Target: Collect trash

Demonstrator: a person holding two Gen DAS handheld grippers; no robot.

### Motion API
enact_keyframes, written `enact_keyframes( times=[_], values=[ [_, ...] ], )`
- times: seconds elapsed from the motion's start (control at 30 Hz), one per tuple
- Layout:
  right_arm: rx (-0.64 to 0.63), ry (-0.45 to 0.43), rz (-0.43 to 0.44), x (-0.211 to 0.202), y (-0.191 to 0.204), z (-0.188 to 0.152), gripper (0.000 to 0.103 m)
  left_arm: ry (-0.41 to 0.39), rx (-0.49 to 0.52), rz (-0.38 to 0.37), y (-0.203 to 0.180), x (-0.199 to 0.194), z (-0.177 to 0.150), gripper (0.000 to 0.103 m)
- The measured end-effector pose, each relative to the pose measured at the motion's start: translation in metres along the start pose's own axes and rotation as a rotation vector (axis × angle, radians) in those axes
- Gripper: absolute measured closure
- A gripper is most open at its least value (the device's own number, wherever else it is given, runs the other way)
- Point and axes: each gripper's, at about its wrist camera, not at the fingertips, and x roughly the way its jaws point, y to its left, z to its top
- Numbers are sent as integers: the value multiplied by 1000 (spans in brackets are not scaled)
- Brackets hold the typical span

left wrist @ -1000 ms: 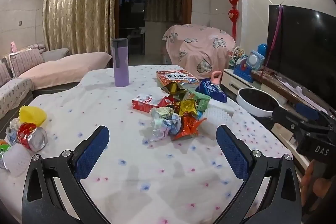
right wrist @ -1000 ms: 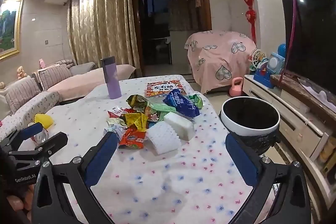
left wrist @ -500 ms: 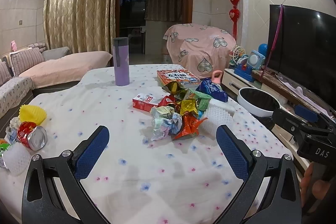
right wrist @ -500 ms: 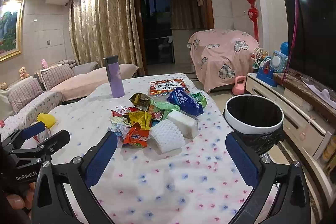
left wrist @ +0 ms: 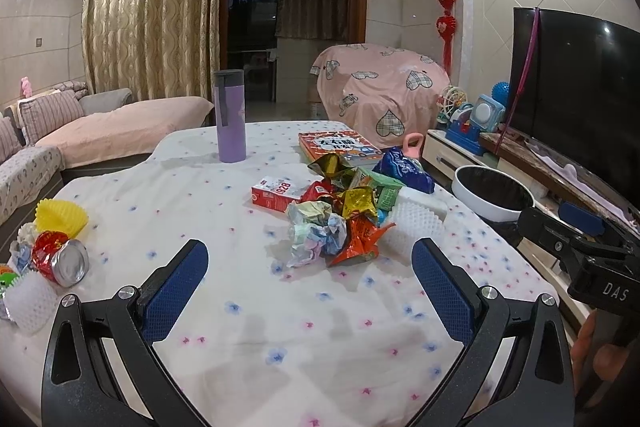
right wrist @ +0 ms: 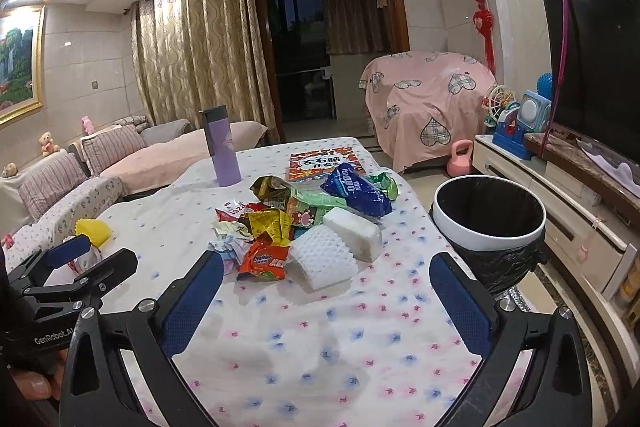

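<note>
Heaped mid-table [left wrist: 320,327]: snack wrappers [left wrist: 352,211], crumpled paper [left wrist: 314,233] nearest, foam net [right wrist: 322,257] on the right. Behind the heap, a book [right wrist: 326,163]; further left, a tumbler [left wrist: 230,115] upright. Off the right edge, a trash bin [right wrist: 488,223]. Far left, a can [left wrist: 70,263] lying beside a cupcake mould [left wrist: 60,217].

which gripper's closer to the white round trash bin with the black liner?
Right. The right gripper hovers open over the table edge, with the white round trash bin just off its right finger. The left gripper, also open, sits further left, beyond the wrapper pile.
</note>
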Motion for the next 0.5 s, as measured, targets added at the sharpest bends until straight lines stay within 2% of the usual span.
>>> enact_keyframes(
  times=[0.5],
  values=[
    [10,6,16,3,-1,-1,0,8,6,1,-2,3,-2,0]
  ],
)
